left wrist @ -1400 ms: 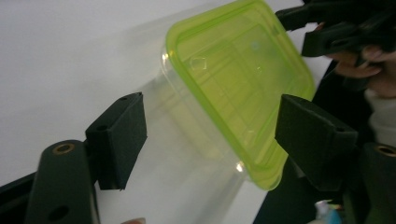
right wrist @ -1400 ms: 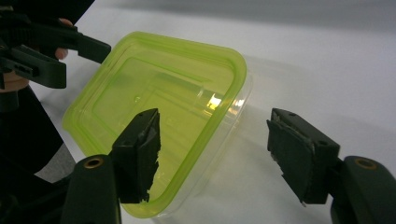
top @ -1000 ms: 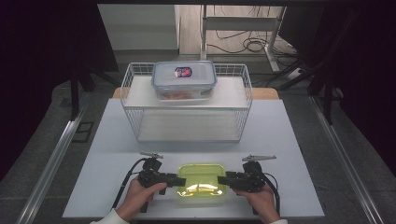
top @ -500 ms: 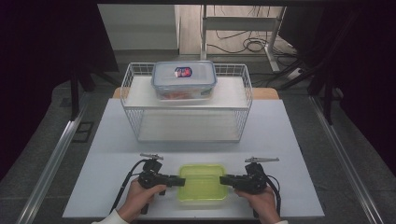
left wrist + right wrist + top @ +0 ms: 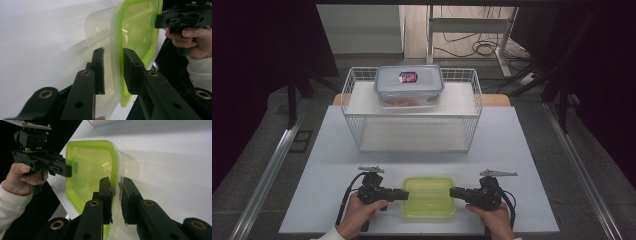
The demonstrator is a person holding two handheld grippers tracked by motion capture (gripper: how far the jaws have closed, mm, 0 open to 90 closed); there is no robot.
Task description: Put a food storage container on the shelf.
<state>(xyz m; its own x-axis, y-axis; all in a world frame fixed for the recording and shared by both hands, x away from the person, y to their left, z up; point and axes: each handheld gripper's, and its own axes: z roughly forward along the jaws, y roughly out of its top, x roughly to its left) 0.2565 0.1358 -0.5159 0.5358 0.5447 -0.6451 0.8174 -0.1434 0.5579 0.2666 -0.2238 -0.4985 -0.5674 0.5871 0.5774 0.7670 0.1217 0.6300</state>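
A clear food container with a green lid (image 5: 428,196) lies at the near edge of the white table (image 5: 522,150). My left gripper (image 5: 406,194) holds its jaws over the container's left rim and my right gripper (image 5: 452,192) over its right rim. Both pairs of jaws have just been closing. In the left gripper view the green lid (image 5: 135,32) edge stands between the jaws of my left gripper (image 5: 113,53), with a gap still showing on the underside. In the right gripper view my right gripper (image 5: 115,182) pinches the rim of the container (image 5: 87,167).
A white wire basket (image 5: 346,100) stands at the middle of the table, its open front facing me. A blue-lidded container (image 5: 408,85) rests on its upper shelf. Dark floor and cables lie beyond the table.
Both pairs of jaws have narrowed around the green lid's side edges. The hands and the container stay where they were.
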